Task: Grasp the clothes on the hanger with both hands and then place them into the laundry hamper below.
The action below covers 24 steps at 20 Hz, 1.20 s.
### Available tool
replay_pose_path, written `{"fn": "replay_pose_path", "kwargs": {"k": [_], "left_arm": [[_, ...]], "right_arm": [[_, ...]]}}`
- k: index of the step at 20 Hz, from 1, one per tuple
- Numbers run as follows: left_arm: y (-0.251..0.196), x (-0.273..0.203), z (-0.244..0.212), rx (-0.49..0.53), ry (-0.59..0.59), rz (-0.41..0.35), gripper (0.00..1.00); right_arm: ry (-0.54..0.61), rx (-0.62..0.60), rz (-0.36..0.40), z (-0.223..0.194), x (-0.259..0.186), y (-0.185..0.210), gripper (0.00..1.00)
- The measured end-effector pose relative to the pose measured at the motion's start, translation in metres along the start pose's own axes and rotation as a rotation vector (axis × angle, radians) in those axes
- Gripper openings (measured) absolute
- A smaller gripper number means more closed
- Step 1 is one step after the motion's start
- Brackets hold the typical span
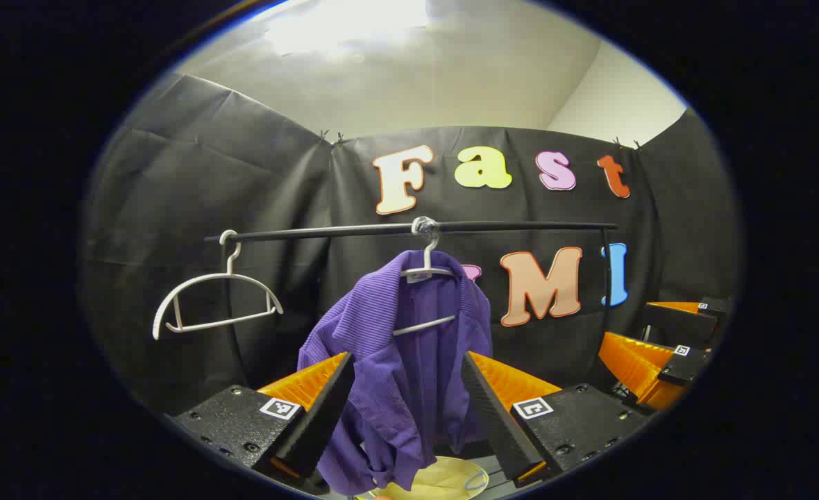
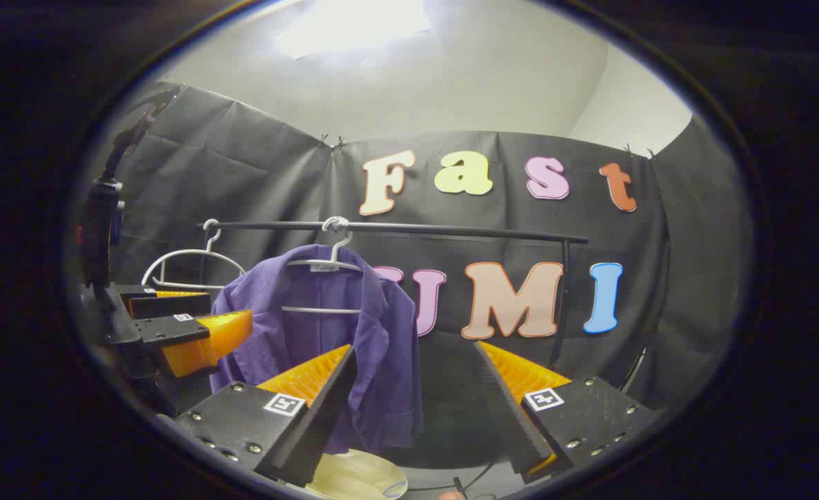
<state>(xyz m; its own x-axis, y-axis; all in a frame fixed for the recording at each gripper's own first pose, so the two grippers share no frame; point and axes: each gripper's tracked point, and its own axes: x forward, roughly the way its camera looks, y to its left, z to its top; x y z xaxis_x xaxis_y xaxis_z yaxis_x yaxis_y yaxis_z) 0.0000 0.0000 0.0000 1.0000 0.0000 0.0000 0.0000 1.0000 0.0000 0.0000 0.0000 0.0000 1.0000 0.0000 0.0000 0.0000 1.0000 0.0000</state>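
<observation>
Purple fabric, a shirt [image 1: 409, 361], hung on a white hanger [image 1: 425, 292] from the black rail [image 1: 409, 228]. We held the left gripper [image 1: 406, 410] spread wide just before it, gripping nothing. Our right gripper [image 2: 413, 410] was also spread, off to the shirt's side. Beside it hung a bare hanger [image 1: 212, 305]; a pale hamper [image 1: 451, 479] sat below.

Purple shirt [image 1: 409, 361] hangs on hanger [image 1: 425, 278] from black rail [image 1: 520, 226], blocking mid-path. Empty hanger [image 1: 208, 298] w/ open air betw. it & shirt. Rt of shirt: clear gap to rail's upright post [image 2: 562, 305]. Hamper [image 1: 451, 479] rim below shirt hem, opening unobstructed.
</observation>
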Motion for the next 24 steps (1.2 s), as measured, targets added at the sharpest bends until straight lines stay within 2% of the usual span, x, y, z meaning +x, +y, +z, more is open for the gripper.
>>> {"fn": "replay_pose_path", "kwargs": {"k": [3,4,5,6,7,8,9,10,11,12,17,18,24], "left_arm": [[0.002,0.003,-0.006,-0.005,0.020,0.040,0.92],[0.003,0.004,-0.007,-0.011,0.026,0.051,0.92],[0.002,0.006,-0.009,-0.017,0.029,0.058,0.92],[0.001,0.007,-0.010,-0.022,0.037,0.065,0.95],[0.000,0.007,-0.013,-0.025,0.040,0.071,0.95],[0.000,0.008,-0.014,-0.024,0.044,0.079,0.92],[0.002,0.009,-0.014,-0.022,0.042,0.088,0.92],[0.003,0.009,-0.015,-0.017,0.044,0.098,0.92],[0.004,0.009,-0.017,-0.014,0.047,0.106,0.92],[0.005,0.010,-0.019,-0.012,0.052,0.113,0.92],[0.009,0.018,-0.035,-0.035,0.087,0.159,0.93],[0.009,0.020,-0.039,-0.045,0.094,0.170,0.93],[0.024,0.045,-0.062,-0.033,0.110,0.300,0.92]], "right_arm": [[-0.002,0.005,0.036,0.003,0.012,0.003,0.95],[-0.007,0.008,0.044,0.006,0.015,0.002,0.99],[-0.009,0.009,0.049,0.006,0.021,0.000,0.94],[-0.007,0.009,0.053,0.006,0.023,-0.002,0.94],[-0.005,0.010,0.058,0.005,0.025,-0.003,0.94],[-0.006,0.010,0.065,0.006,0.027,-0.002,0.99],[-0.009,0.012,0.070,0.004,0.029,-0.002,0.94],[-0.008,0.013,0.075,0.003,0.031,-0.001,0.94],[-0.006,0.013,0.083,0.002,0.032,0.001,0.99],[-0.008,0.010,0.089,0.002,0.033,0.003,0.94],[-0.008,0.012,0.103,-0.001,0.037,0.004,0.94],[-0.007,0.012,0.104,-0.002,0.037,0.003,0.99],[-0.008,-0.026,0.082,-0.003,0.042,-0.014,0.99]]}}
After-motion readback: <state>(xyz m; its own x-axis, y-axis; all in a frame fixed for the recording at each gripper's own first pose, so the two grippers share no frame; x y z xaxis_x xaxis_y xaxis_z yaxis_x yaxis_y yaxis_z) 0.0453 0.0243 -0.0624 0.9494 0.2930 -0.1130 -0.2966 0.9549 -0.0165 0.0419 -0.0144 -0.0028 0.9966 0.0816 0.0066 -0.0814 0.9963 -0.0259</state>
